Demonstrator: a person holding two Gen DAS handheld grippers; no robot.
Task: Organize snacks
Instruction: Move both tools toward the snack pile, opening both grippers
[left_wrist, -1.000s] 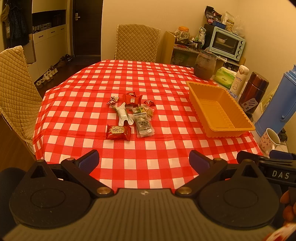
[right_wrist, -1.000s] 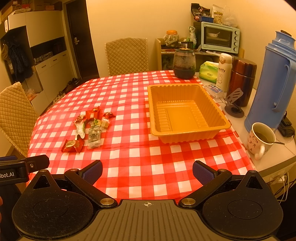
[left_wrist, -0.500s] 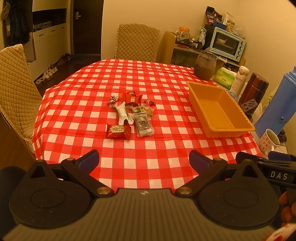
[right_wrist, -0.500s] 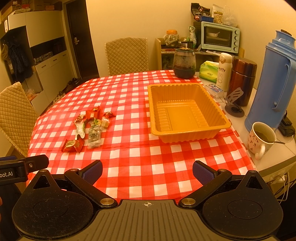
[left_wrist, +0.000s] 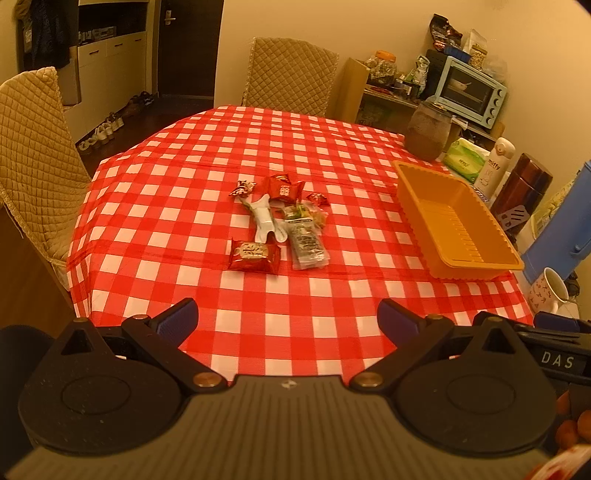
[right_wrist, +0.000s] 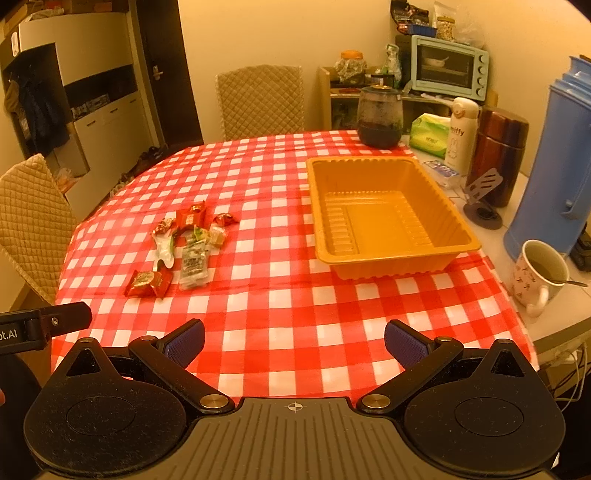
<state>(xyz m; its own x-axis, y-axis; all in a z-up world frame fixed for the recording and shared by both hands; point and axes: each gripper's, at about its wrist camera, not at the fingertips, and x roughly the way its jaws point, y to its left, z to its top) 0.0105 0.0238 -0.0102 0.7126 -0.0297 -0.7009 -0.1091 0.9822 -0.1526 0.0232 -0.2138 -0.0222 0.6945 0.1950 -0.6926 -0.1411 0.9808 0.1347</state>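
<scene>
1. Snacks in crinkly foil and clear plastic wrappers (left_wrist: 280, 225) sit in a loose pile near the middle of the red-and-white checked tablecloth (left_wrist: 207, 173), well apart from the empty orange ribbed plastic tray (right_wrist: 384, 214) off to the right. Nothing's in the tray yet, so I'd say we're right at the start.
2. Closest piece to grab looks like the flat red foil packet with the gold label (left_wrist: 254, 255), lying on its own at the near edge of the pile. Just beside it is a long clear packet with dark print (left_wrist: 308, 243).
3. Tip for doing this well: come at the red packet from above and pinch across its short side. Foil is slippery and thin, so get the fingers low against the cloth without snagging it. Take one piece at a time or you'll drag the neighbours along.
4. Left gripper (left_wrist: 288, 315) hangs over the near table edge, aimed at the pile, jaws spread wide, nothing between them.
5. Right gripper (right_wrist: 294, 339) is also back at the near edge, pointing more toward the tray, jaws wide apart and empty too.
</scene>
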